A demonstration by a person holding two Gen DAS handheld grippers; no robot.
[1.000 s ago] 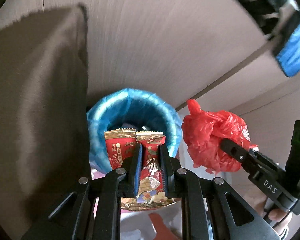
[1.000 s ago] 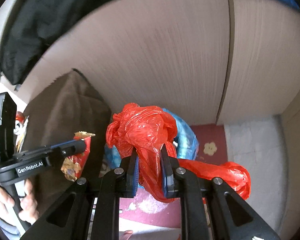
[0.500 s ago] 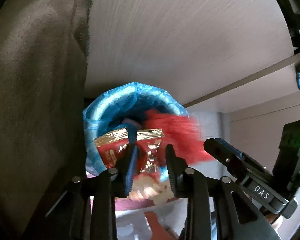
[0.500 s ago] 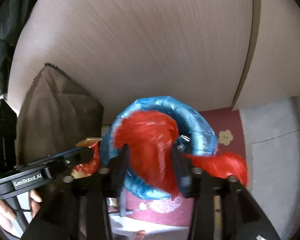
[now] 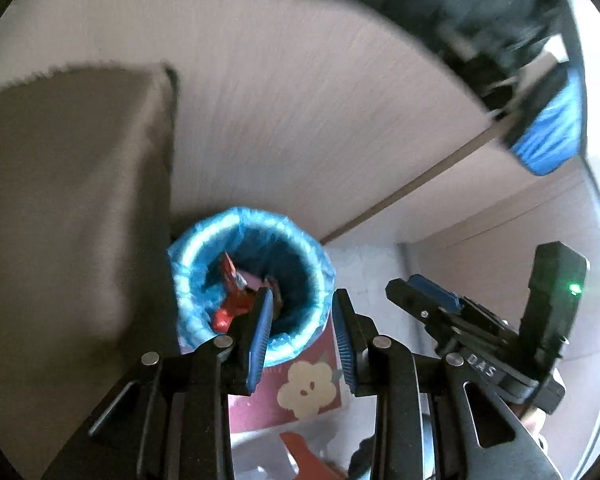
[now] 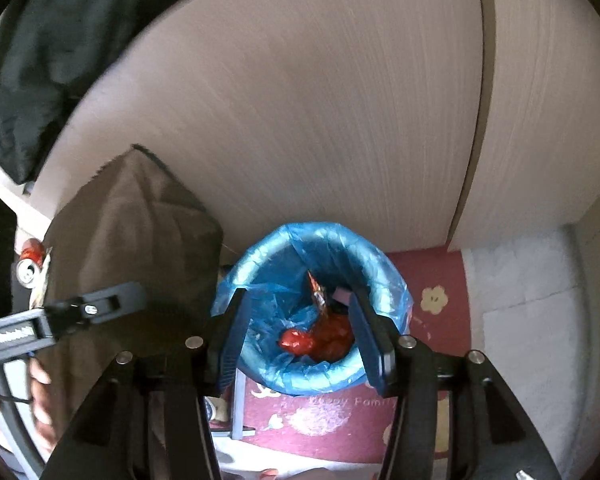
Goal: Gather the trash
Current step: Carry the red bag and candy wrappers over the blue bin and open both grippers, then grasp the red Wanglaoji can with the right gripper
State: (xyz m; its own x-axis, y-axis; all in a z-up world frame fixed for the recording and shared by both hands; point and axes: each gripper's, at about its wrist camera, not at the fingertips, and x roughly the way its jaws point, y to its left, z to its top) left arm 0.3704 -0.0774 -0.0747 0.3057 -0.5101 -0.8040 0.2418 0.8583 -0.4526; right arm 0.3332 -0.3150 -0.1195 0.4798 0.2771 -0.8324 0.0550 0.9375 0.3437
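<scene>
Bin, lined with a blue bag, stands on a red mat against a pale wood panel. Inside, low in the liner: red bag, crumpled, and a snack wrapper standing on edge above it. A small purple item shows just beside the wrapper; kind not clear. In the left wrist view the same wrapper leans on the bin's left inner wall, part hidden by the left finger.

Left gripper: jaws have just been opening, now stand apart with nothing between them; bin rim and mat flower are seen through the gap. Right gripper: jaws have just been opening, now wide and empty, framing the bin mouth from above; the red bag lies well below the pads.

Around: brown cloth hangs just left of the bin, touching or nearly touching its side. Drink can lies at far left beyond the cloth. White rug adjoins the mat on the right. Dark fabric crosses the top of both views, blurred.
</scene>
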